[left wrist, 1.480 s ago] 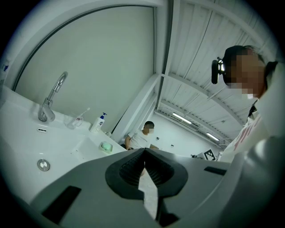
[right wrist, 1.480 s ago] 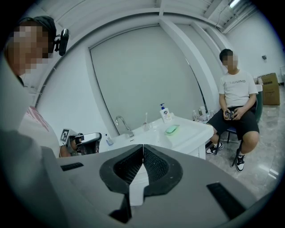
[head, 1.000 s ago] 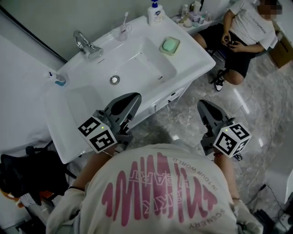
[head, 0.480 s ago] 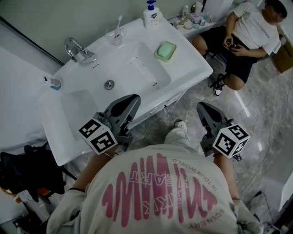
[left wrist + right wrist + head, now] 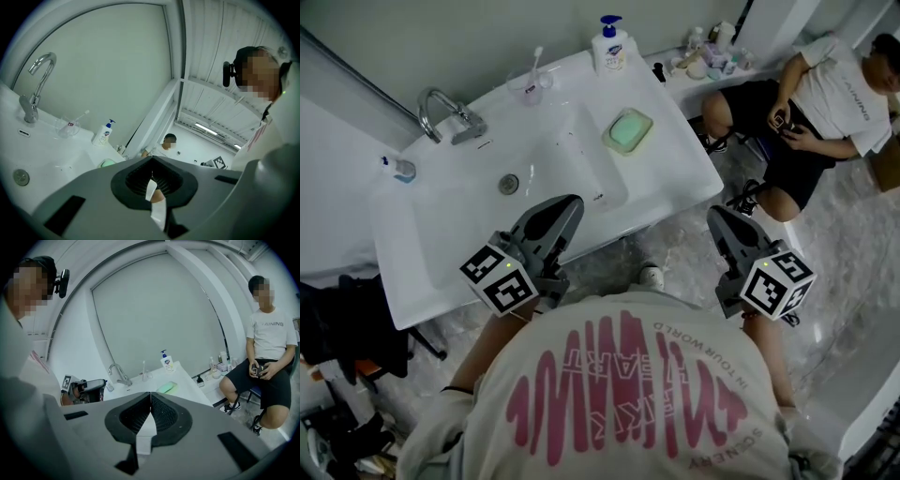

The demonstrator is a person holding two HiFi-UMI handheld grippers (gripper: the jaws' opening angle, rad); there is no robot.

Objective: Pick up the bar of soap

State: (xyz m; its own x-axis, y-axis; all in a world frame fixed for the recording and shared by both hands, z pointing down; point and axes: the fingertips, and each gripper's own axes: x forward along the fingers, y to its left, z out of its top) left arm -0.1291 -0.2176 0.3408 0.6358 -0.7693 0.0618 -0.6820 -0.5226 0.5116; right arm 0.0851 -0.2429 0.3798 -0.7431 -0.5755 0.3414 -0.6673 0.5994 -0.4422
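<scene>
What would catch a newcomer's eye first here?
The pale green bar of soap sits in its dish, far right on the white washbasin. The left claw and right claw, both shut and empty, hang short of it. Another person in a white T-shirt sits at upper right.

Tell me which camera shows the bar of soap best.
Head view: the green bar of soap lies whole, seen from above, on the sink rim. Right gripper view shows the soap small and edge-on; left gripper view, just a sliver.
</scene>
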